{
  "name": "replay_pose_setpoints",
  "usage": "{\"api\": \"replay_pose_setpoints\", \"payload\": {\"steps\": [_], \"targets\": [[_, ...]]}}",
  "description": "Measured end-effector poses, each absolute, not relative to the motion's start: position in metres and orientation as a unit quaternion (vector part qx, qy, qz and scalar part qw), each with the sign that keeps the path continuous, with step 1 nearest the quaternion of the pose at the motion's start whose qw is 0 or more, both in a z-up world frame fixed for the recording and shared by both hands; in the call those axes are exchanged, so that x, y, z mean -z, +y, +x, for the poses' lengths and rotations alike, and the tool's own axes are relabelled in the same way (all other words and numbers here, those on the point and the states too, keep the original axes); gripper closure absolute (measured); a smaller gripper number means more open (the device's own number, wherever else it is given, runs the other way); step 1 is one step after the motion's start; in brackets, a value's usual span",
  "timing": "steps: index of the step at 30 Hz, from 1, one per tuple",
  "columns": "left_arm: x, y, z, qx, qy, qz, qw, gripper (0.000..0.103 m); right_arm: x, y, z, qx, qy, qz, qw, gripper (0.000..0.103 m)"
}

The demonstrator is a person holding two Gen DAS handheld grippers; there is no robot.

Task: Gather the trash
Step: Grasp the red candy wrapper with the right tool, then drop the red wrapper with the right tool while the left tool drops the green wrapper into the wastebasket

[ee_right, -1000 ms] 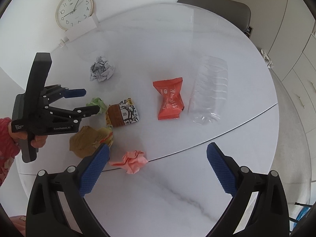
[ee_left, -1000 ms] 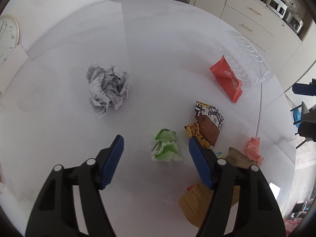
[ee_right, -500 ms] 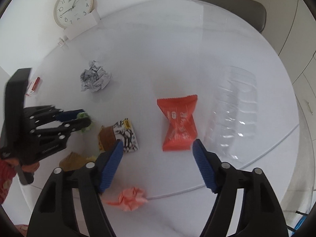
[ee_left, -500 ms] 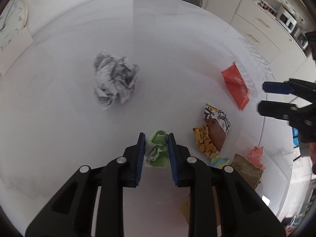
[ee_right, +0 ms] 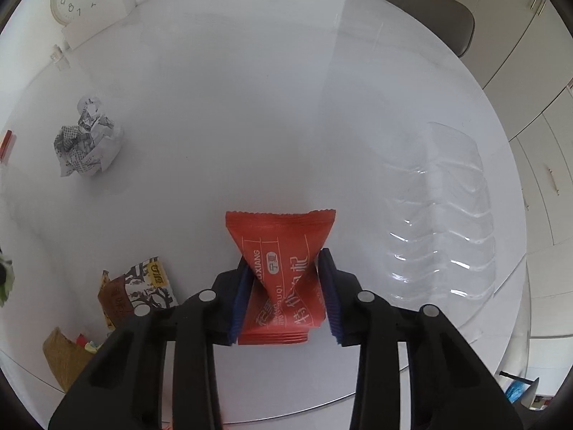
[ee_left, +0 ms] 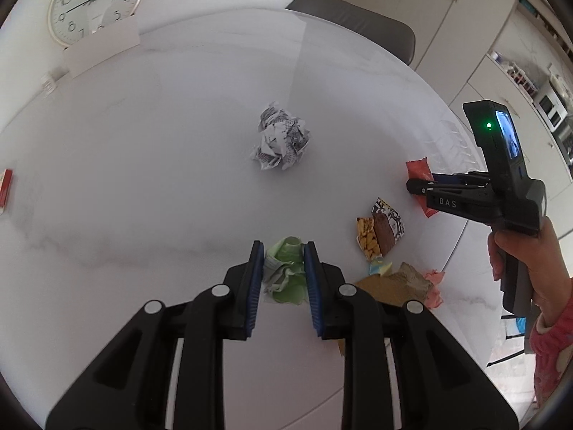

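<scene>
My left gripper [ee_left: 283, 251] is shut on a crumpled green paper ball [ee_left: 286, 272], held just above the white round table [ee_left: 161, 165]. My right gripper [ee_right: 285, 263] is shut on a red snack packet [ee_right: 281, 272], pinching its middle; it also shows in the left wrist view [ee_left: 417, 188], where the packet [ee_left: 417, 169] peeks out behind it. A crumpled newspaper ball [ee_left: 281, 140] lies mid-table. A brown and patterned wrapper [ee_left: 380, 229], a brown paper piece [ee_left: 390, 285] and a pink paper ball [ee_left: 434, 286] lie to the right.
A clear plastic tray [ee_right: 444, 215] lies on the table right of the red packet. A wall clock [ee_left: 95, 0] and a white card [ee_left: 102, 48] stand at the far left edge. A grey chair [ee_left: 352, 30] is behind the table. A small red box [ee_left: 5, 186] sits at the left.
My left gripper closed on the green paper ball. My right gripper moved down to the red packet and closed on it.
</scene>
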State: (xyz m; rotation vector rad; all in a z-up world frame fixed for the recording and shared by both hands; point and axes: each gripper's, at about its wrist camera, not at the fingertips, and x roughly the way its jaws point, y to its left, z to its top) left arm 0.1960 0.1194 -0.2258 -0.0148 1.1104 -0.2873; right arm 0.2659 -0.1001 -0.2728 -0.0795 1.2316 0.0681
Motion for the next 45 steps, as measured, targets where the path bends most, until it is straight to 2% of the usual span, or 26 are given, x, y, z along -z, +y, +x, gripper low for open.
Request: {"api": "replay_pose_setpoints", "payload": {"steps": [3,9,15,19,22,27,30,31,32,34,37,45], "targets": [[0.218,0.124,0.187,0.132,0.527,-0.024,0.84,0.08,0.272,-0.103,0.266,-0.042,0.579,-0.023,0.814,0.07],[0.2,0.126,0.166,0.133,0.522,-0.022,0.842,0.08,0.244,-0.129,0.241,-0.089,0.561,0.097,0.817,0.07],[0.181,0.099,0.136,0.164,0.521,-0.001,0.838,0.08,0.19,-0.161,0.143,-0.096,0.529,0.117,0.835,0.07],[0.175,0.064,0.097,0.201,0.529,0.018,0.824,0.08,0.177,-0.191,0.061,-0.06,0.534,0.115,0.835,0.07],[0.179,0.028,0.069,0.244,0.54,0.038,0.805,0.08,0.187,-0.213,-0.001,-0.017,0.552,0.111,0.827,0.07],[0.184,-0.043,0.019,0.32,0.553,0.09,0.764,0.08,0.247,-0.246,-0.089,0.035,0.591,0.166,0.788,0.07],[0.183,-0.086,-0.008,0.359,0.548,0.133,0.744,0.08,0.285,-0.261,-0.112,0.054,0.606,0.19,0.771,0.066],[0.182,-0.098,-0.016,0.369,0.545,0.145,0.739,0.08,0.297,-0.267,-0.118,0.058,0.611,0.198,0.764,0.062],[0.183,-0.11,-0.023,0.379,0.543,0.159,0.732,0.08,0.308,-0.272,-0.123,0.064,0.617,0.207,0.756,0.049],[0.186,-0.134,-0.038,0.395,0.542,0.181,0.719,0.08,0.317,-0.286,-0.132,0.086,0.62,0.221,0.748,0.035],[0.194,-0.16,-0.054,0.414,0.552,0.199,0.696,0.08,0.31,-0.306,-0.15,0.105,0.601,0.245,0.753,0.021],[0.21,-0.213,-0.082,0.436,0.562,0.229,0.665,0.08,0.27,-0.365,-0.195,0.163,0.56,0.267,0.767,0.014]]}}
